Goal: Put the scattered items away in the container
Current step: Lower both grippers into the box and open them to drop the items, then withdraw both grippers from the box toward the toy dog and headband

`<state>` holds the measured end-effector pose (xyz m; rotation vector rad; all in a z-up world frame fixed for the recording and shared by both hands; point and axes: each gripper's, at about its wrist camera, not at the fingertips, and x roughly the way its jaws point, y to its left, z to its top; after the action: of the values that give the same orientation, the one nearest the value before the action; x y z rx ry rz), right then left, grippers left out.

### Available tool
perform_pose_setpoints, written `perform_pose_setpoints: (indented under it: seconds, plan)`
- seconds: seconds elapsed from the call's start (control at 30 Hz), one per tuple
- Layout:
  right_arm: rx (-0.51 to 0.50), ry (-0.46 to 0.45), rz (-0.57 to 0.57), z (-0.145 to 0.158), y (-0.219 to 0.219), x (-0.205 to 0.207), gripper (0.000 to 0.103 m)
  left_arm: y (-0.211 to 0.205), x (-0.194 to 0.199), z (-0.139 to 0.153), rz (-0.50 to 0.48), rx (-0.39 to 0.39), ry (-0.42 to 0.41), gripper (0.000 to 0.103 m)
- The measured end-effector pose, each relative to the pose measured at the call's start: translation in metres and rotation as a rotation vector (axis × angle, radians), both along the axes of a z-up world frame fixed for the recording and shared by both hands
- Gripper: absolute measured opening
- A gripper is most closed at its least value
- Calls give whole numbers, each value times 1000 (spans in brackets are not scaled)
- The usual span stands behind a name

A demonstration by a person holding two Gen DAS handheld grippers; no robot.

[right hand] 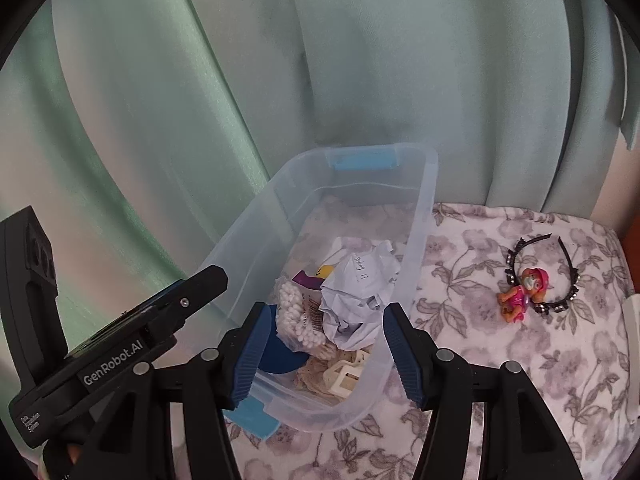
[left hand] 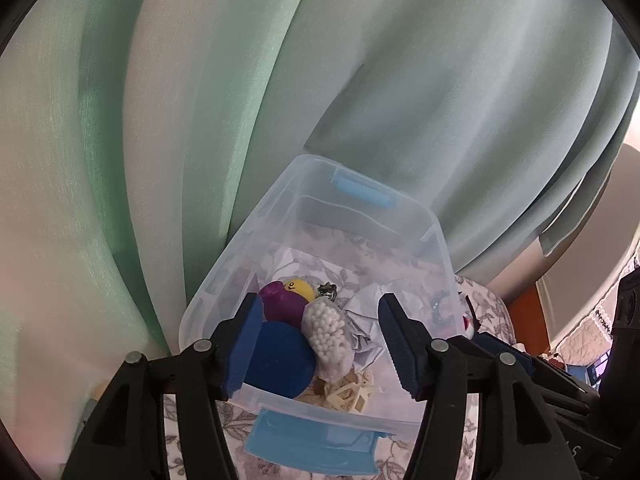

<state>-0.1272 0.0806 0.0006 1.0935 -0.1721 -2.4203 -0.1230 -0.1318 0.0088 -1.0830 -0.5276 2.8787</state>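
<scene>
A clear plastic bin (left hand: 224, 264) with blue latches stands on a floral cloth. Inside lie a blue round lid (left hand: 280, 360), a purple piece (left hand: 280, 304), a yellow smiley ball (left hand: 298, 287), a bag of cotton swabs (left hand: 328, 336), crumpled paper (right hand: 360, 280) and cream hair clips (right hand: 344, 372). My left gripper (left hand: 321, 298) hovers open over the swab bag, with its pads clear of the bag. My right gripper (right hand: 328, 308) is open above the paper at the bin's near end (right hand: 424, 216). A pink toy pup (right hand: 524, 290) and a black beaded headband (right hand: 558, 307) lie on the cloth, right of the bin.
Pale green curtains (right hand: 280, 80) hang right behind the bin. The floral cloth (right hand: 520, 360) spreads to the right and front, ending at a reddish wooden edge (right hand: 632, 236). The left gripper's black housing (right hand: 120, 344) sits at the lower left of the right wrist view.
</scene>
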Motion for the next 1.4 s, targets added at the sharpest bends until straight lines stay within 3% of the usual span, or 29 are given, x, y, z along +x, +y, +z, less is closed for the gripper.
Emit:
perform_pose_setpoints:
  seconds: [0.1, 0.2, 0.3, 0.6, 0.73, 1.13, 1.4]
  plan:
    - [-7, 14, -18, 7, 10, 5, 63, 7, 4, 7, -10, -6, 10, 70]
    - [-17, 31, -44, 16, 23, 10, 64, 15, 9, 16, -24, -14, 26, 72]
    - [-39, 51, -69, 26, 38, 17, 73, 25, 13, 25, -40, -24, 45, 74]
    - [-88, 114, -142, 54, 85, 42, 79, 64, 29, 57, -95, -63, 99, 83]
    - [-117, 147, -176, 63, 108, 54, 93, 85, 34, 69, -123, -79, 120, 84]
    - [-177, 208, -294, 84, 184, 82, 103, 149, 44, 95, -199, -123, 170, 91]
    - [-224, 227, -365, 86, 230, 93, 103, 190, 46, 103, -246, -186, 192, 96]
